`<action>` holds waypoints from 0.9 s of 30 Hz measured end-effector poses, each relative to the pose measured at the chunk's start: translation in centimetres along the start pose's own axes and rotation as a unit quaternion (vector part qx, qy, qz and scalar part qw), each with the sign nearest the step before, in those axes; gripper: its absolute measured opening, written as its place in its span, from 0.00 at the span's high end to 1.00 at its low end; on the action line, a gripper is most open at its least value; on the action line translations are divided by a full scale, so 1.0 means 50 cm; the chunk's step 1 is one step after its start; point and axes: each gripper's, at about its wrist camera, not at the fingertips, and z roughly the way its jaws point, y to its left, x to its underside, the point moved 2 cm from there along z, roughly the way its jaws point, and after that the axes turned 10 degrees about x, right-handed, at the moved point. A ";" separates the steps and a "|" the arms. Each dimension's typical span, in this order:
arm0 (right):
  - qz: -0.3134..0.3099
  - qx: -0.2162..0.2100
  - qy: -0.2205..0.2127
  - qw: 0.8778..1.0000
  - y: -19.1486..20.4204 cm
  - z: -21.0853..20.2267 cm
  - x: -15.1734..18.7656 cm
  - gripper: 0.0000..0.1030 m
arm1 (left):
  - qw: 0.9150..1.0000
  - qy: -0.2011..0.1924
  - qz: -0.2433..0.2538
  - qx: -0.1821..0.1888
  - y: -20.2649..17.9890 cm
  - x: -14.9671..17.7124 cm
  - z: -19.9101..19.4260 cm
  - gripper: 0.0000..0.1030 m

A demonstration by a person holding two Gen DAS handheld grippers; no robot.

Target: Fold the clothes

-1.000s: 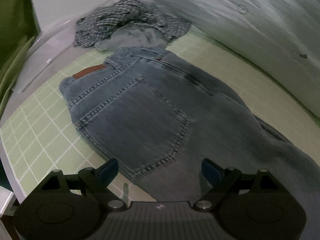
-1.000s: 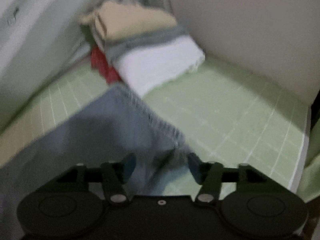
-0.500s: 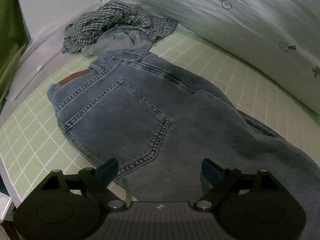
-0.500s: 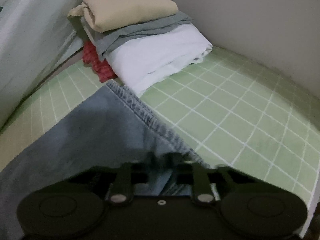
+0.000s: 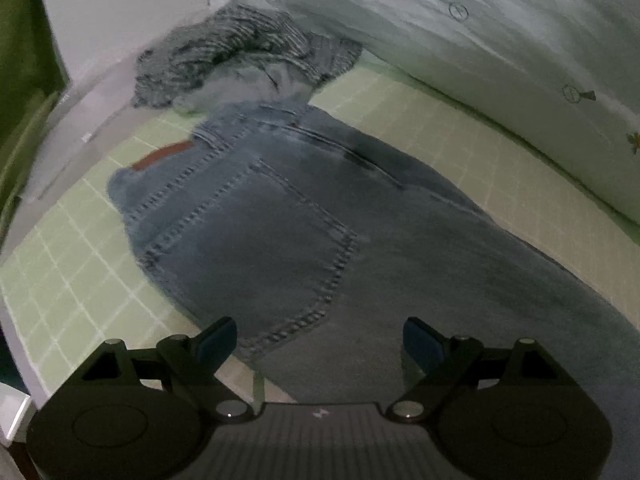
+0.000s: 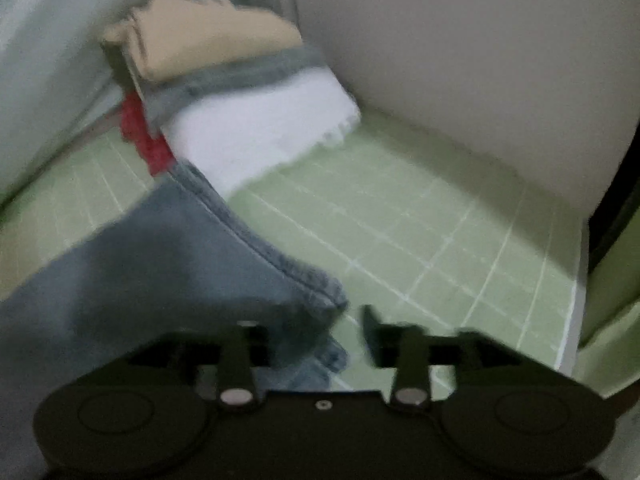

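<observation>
Blue jeans (image 5: 280, 216) lie flat on the green grid mat (image 5: 60, 264), back pocket and brown waist patch up. My left gripper (image 5: 320, 340) is open and empty, hovering just above the seat of the jeans. In the right wrist view the hem of the jeans leg (image 6: 248, 248) lies on the mat (image 6: 440, 240). My right gripper (image 6: 320, 332) is open; its left finger is hidden behind the hem corner, and the right finger (image 6: 372, 336) stands clear beside it. The view is blurred.
A crumpled checked shirt (image 5: 240, 48) and a pale garment lie beyond the waistband. A folded stack of beige, grey, white and red clothes (image 6: 224, 92) sits beyond the hem. A pale curtain (image 5: 480, 40) and a wall (image 6: 480, 60) border the mat.
My right gripper was shut on the hem half a second ago and has opened, letting the hem go and pulling back. My left gripper drifted slightly over the jeans and stays open.
</observation>
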 end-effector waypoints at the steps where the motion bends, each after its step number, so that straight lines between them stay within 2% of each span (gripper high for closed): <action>1: 0.002 -0.006 -0.005 1.000 0.007 -0.011 0.000 0.24 | 1.000 -0.002 -0.003 -0.001 0.007 0.000 -0.003 0.12; 3: -0.001 -0.018 -0.016 1.000 0.026 -0.032 0.002 0.16 | 1.000 -0.005 -0.009 -0.004 0.022 -0.001 -0.008 0.12; 6: -0.044 -0.042 -0.021 0.998 0.068 -0.066 0.023 0.00 | 1.000 -0.008 -0.020 -0.006 0.050 -0.008 -0.011 0.12; 11: -0.109 -0.106 -0.018 0.988 0.151 -0.147 0.086 0.00 | 0.999 -0.008 -0.042 -0.002 0.122 -0.042 0.005 0.12; 15: -0.101 -0.171 0.016 0.980 0.191 -0.209 0.134 0.00 | 0.998 -0.009 -0.060 0.001 0.180 -0.070 0.017 0.12; 21: -0.119 -0.179 0.029 0.976 0.234 -0.278 0.185 0.00 | 0.996 -0.009 -0.086 0.005 0.267 -0.112 0.036 0.11; 27: -0.096 -0.176 0.048 0.979 0.276 -0.328 0.219 0.00 | 0.996 -0.001 -0.092 0.007 0.341 -0.141 0.082 0.10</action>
